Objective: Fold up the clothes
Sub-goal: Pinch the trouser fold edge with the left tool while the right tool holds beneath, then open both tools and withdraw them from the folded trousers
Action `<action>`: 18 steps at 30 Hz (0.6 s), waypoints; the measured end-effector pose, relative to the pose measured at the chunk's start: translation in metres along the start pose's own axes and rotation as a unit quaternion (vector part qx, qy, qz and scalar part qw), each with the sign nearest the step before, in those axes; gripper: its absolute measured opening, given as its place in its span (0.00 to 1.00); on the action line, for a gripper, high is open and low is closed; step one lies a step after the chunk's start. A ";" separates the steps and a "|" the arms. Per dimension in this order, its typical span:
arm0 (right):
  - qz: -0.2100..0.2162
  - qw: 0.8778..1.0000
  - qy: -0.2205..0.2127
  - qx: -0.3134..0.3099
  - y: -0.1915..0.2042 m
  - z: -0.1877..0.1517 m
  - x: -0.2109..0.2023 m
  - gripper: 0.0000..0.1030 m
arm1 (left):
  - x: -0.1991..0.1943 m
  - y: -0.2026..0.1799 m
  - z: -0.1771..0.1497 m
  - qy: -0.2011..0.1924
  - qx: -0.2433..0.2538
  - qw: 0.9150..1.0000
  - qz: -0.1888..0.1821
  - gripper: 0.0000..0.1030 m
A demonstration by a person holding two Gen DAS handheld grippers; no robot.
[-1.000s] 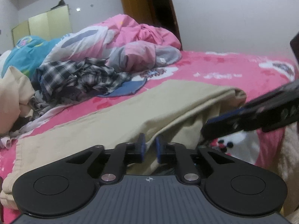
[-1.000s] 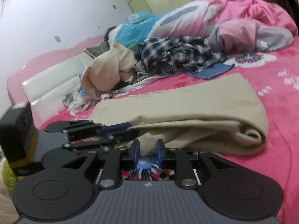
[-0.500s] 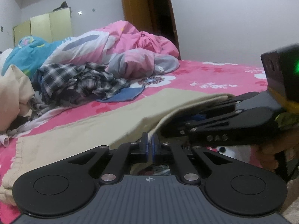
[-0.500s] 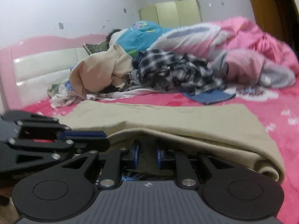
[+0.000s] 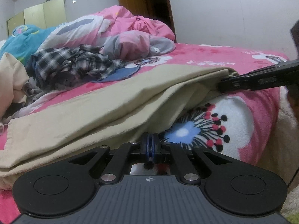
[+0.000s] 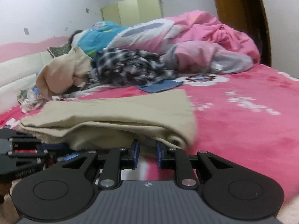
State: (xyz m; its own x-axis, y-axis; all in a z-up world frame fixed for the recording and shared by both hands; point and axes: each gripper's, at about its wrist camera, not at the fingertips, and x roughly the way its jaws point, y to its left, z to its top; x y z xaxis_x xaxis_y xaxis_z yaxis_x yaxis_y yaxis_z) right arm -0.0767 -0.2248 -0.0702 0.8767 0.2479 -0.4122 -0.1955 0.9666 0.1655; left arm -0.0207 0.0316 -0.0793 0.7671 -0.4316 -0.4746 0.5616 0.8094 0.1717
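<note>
A beige garment [image 5: 97,110] lies folded on the pink flowered bed [image 5: 214,56]; it also shows in the right wrist view [image 6: 119,115]. My left gripper [image 5: 150,141] is shut on the garment's near edge and lifts it off the blanket. My right gripper [image 6: 146,149] has its jaws a little apart at the garment's near right fold, with the cloth edge just above them; whether it grips is unclear. The right gripper shows in the left wrist view [image 5: 224,83] pushed under the lifted fold. The left gripper shows at the left of the right wrist view [image 6: 56,147].
A pile of unfolded clothes sits at the back: a plaid shirt [image 5: 74,63], a tan garment [image 6: 61,74], a blue cloth [image 5: 119,74]. A pink duvet [image 5: 130,29] lies behind. The headboard [image 6: 18,71] is at left, a door [image 5: 149,5] behind.
My left gripper closed on the garment's edge and raised it, baring the flower print underneath. My right gripper moved in under the right fold.
</note>
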 end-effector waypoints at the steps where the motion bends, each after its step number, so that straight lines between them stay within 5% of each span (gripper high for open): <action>1: -0.008 1.000 0.001 0.002 -0.005 0.000 -0.009 0.19 | -0.001 0.001 0.000 0.001 -0.002 1.000 -0.001 0.03; 10: 0.040 0.995 -0.084 -0.025 0.006 0.042 -0.036 0.19 | -0.033 0.025 0.031 -0.042 -0.083 0.994 -0.052 0.05; 15: 0.084 0.992 -0.088 -0.021 0.030 0.062 0.003 0.19 | -0.010 0.035 0.054 -0.072 -0.109 0.991 -0.010 0.13; 18: 0.081 0.995 -0.059 -0.026 0.033 0.050 0.024 0.19 | 0.013 0.034 0.044 -0.038 -0.096 0.995 0.013 0.13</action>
State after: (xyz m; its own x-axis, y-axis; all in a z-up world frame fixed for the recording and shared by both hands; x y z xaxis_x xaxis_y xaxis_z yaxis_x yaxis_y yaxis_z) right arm -0.0405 -0.1899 -0.0301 0.8765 0.3950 -0.2753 -0.3588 0.9171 0.1735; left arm 0.0224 0.0355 -0.0414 0.8063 -0.4319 -0.4043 0.4768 0.8789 0.0120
